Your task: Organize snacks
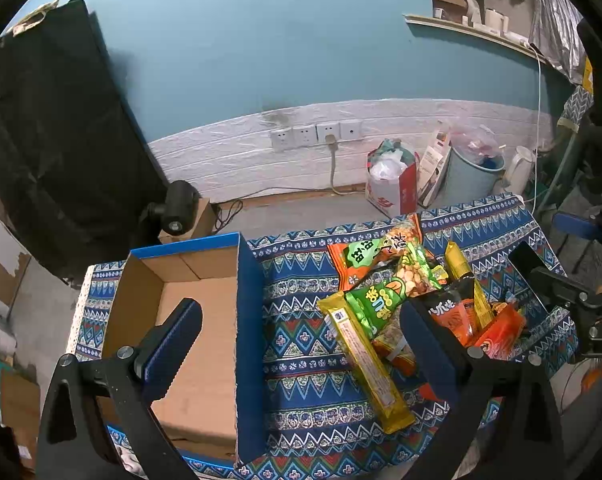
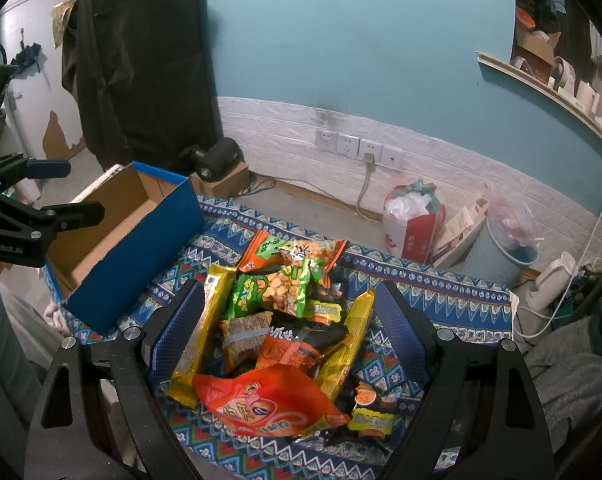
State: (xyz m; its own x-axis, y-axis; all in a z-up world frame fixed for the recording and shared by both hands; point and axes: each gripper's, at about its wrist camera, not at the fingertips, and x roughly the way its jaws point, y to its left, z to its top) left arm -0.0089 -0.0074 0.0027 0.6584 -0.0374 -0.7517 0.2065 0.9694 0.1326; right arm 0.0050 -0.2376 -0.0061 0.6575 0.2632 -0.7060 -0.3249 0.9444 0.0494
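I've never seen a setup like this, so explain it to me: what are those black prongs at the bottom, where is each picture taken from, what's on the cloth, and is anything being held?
Each picture comes from a camera mounted on a handheld two-finger gripper, looking out along its fingers. The left gripper and right gripper are both open and hold nothing. On the patterned cloth lies a pile of snack packets; beside it stands an empty cardboard box.

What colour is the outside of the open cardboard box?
Blue outside, plain brown inside: the open cardboard box shows this best in the right wrist view.
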